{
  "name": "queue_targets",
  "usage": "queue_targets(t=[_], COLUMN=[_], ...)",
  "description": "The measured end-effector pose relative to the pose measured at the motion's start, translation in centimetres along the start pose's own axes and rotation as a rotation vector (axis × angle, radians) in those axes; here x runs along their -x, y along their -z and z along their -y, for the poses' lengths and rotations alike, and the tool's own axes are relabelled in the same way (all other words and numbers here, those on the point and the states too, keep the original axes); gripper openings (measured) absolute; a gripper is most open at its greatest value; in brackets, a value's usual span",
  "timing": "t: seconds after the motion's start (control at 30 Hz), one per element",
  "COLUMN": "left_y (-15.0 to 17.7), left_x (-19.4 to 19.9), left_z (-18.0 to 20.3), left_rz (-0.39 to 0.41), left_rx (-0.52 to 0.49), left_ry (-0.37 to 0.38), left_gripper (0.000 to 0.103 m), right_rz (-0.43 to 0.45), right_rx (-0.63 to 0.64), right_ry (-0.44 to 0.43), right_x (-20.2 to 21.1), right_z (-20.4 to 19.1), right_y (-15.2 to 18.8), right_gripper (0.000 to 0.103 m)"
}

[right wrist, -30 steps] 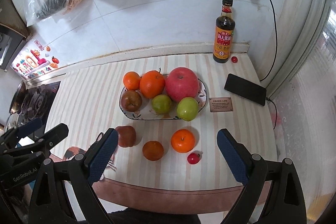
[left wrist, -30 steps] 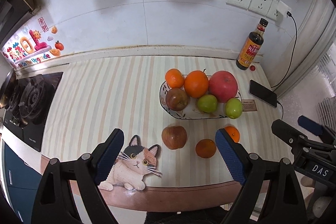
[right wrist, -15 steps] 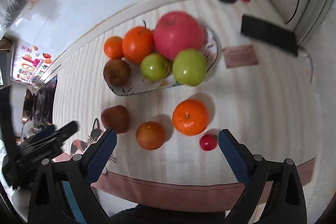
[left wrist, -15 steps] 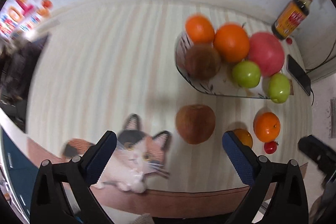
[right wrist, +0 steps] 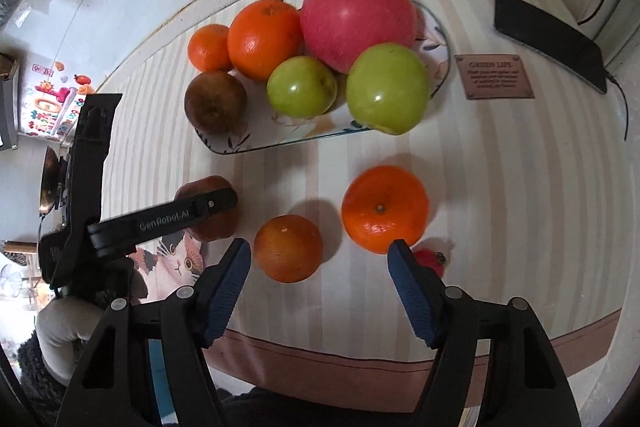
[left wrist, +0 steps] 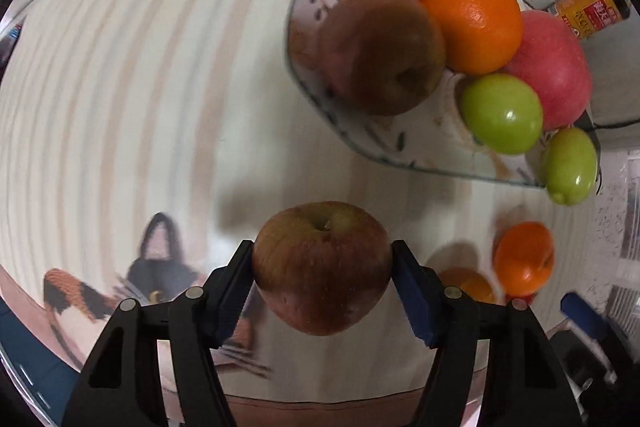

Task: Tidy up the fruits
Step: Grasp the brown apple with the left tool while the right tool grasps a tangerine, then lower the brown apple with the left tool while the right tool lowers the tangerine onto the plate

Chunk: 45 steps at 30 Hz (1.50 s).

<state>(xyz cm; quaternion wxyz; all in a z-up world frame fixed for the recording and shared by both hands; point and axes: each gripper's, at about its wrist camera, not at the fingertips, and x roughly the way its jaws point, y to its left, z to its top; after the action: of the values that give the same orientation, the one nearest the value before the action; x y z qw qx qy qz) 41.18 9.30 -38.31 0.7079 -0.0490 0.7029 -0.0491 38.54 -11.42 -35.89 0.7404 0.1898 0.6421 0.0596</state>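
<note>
Two pads of left gripper (left wrist: 322, 267) clamp the dark red apple (left wrist: 322, 267), near side of fruit plate (left wrist: 360, 143). Right gripper (right wrist: 319, 259) spread wide, nothing gripped, w/ dark orange (right wrist: 288, 248) between its fingers.

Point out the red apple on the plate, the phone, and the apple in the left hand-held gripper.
red apple (right wrist: 356, 15), right wrist view, centre of its skin
phone (right wrist: 548, 41), right wrist view, middle of the screen
held apple (left wrist: 322, 267), left wrist view, front face between the pads
</note>
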Motion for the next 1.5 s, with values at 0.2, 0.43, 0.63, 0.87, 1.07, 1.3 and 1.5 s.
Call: queue_targets(t=[0.2,0.43,0.63,0.87,1.07,1.3,1.5], left_y=[4.2,5.6,4.8,1.1,-3.3,-6.1,-6.7], left_x=[0.4,0.3,1.0,3.6,5.9,5.4,4.4], left_z=[-3.2,-4.6,-5.0,-3.4,-0.5,2.6,4.3], left_rz=[-0.037,-0.019,-0.014,0.008,0.044,0.046,0.039], left_rx=[0.040,0.088,0.091,0.105,0.090,0.049,0.043], left_ry=[-0.021,0.002,0.026,0.152,0.239,0.227,0.208], left_gripper=[0.065,0.065,0.065,0.065,0.065,0.065,0.065], right_rz=[-0.073,-0.133,-0.143,-0.089,0.017,0.113,0.203], right_rx=[0.058,0.115,0.167,0.110,0.085,-0.024,-0.134], right_ry=[-0.027,0.013,0.041,-0.024,-0.056,-0.084,-0.037], right_x=[-2.9,-7.0,-8.8,-6.4,-1.8,3.0,7.1], right_z=[-2.0,-3.8,-4.6,-3.9,-3.5,-0.1,6.1], right_y=[0.0,-0.2,0.0,-0.6,-2.9,-5.5,-9.4], right_gripper=[0.074,0.072,0.059,0.058,0.058,0.058,0.058])
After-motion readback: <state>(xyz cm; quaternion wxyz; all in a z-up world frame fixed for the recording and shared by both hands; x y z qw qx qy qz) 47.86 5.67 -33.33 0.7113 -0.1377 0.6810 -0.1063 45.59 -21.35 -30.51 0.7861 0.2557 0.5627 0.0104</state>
